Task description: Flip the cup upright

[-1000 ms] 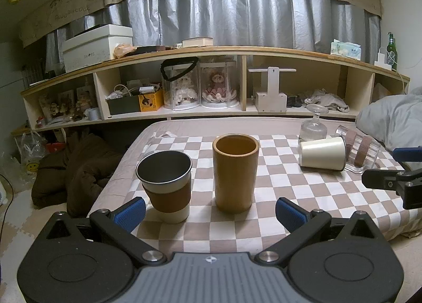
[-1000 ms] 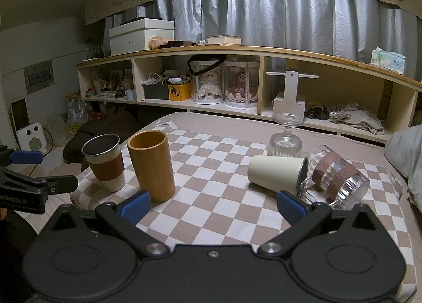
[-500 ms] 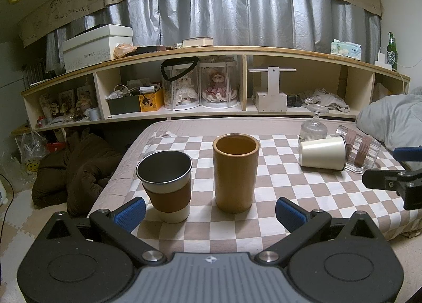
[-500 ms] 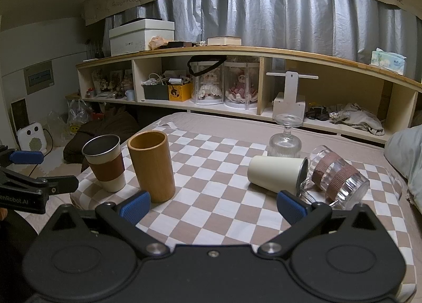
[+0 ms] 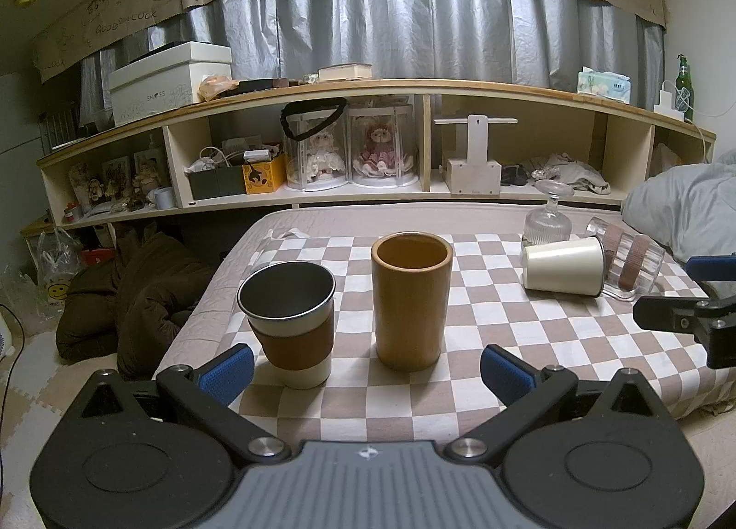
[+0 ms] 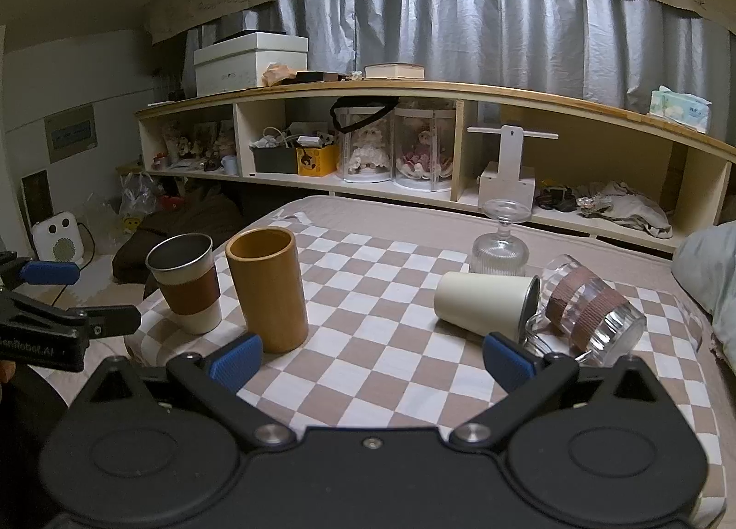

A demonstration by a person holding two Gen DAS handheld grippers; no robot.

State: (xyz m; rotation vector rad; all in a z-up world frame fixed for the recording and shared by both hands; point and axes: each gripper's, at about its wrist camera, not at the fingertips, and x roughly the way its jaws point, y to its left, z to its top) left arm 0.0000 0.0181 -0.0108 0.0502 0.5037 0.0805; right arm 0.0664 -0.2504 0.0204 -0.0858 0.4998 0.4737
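A cream cup (image 6: 485, 304) lies on its side on the checkered cloth, mouth toward a clear glass mug with brown bands (image 6: 591, 315), also on its side; both show in the left wrist view, the cup (image 5: 563, 266) and the mug (image 5: 628, 263). A stemmed glass (image 6: 500, 241) stands upside down behind them. A wooden cup (image 5: 411, 299) and a steel cup with a brown sleeve (image 5: 289, 315) stand upright at the left. My left gripper (image 5: 365, 372) is open and empty before the upright cups. My right gripper (image 6: 370, 361) is open and empty, short of the cream cup.
The checkered cloth (image 5: 529, 336) covers a bed top; its front edge is close to both grippers. A long wooden shelf (image 5: 414, 89) with boxes and dolls runs behind. A grey pillow (image 5: 690, 207) lies at the right. A dark bundle (image 5: 138, 294) sits on the floor left.
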